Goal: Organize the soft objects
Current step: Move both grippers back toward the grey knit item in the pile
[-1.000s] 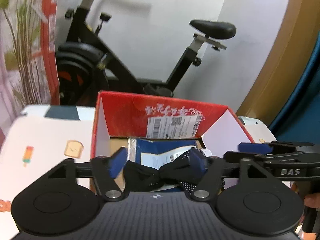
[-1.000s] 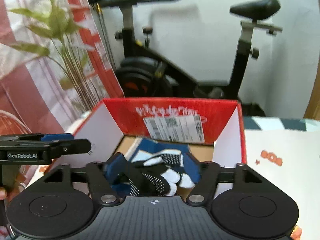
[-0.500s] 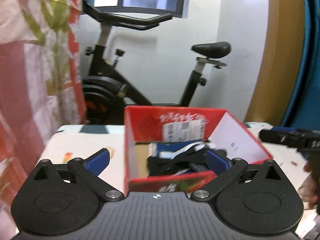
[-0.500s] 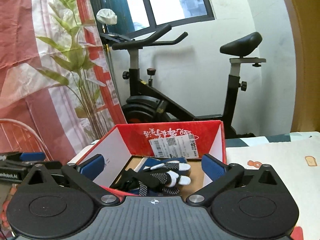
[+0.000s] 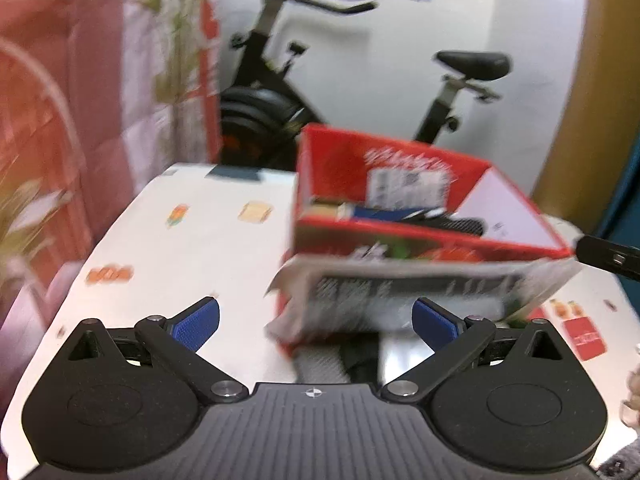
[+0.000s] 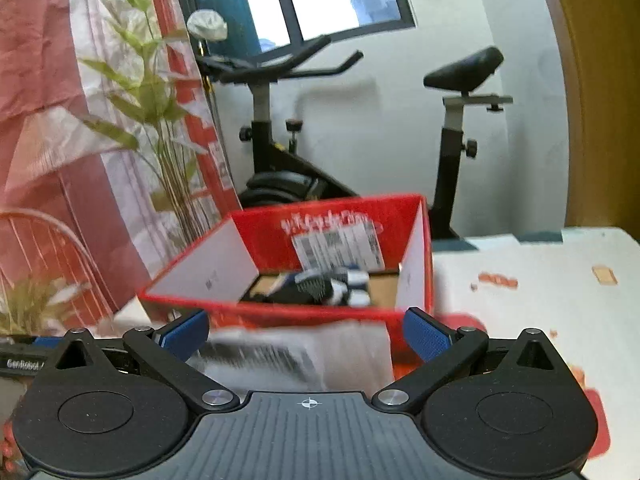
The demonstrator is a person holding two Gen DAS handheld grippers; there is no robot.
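A red cardboard box [image 5: 400, 240] [image 6: 320, 316] stands on the table. Inside it lie black, white and blue gloves [image 6: 328, 286] [image 5: 432, 218] on a blue packet. My left gripper [image 5: 316, 326] is open and empty, pulled back in front of the box's near wall. My right gripper [image 6: 306, 334] is also open and empty, just short of the box's front flap. The tip of the right gripper shows at the right edge of the left wrist view; the left gripper's arm shows at the lower left of the right wrist view.
The table [image 5: 180, 248] has a white cloth with small cartoon prints. An exercise bike [image 6: 288, 160] stands behind it against a white wall. A plant [image 6: 160, 120] and red-white curtain are at the left. A dark garment [image 5: 356, 360] lies below the box front.
Both grippers let go of the gloves, opened wide and drew back out of the box. The gloves now lie inside the box.
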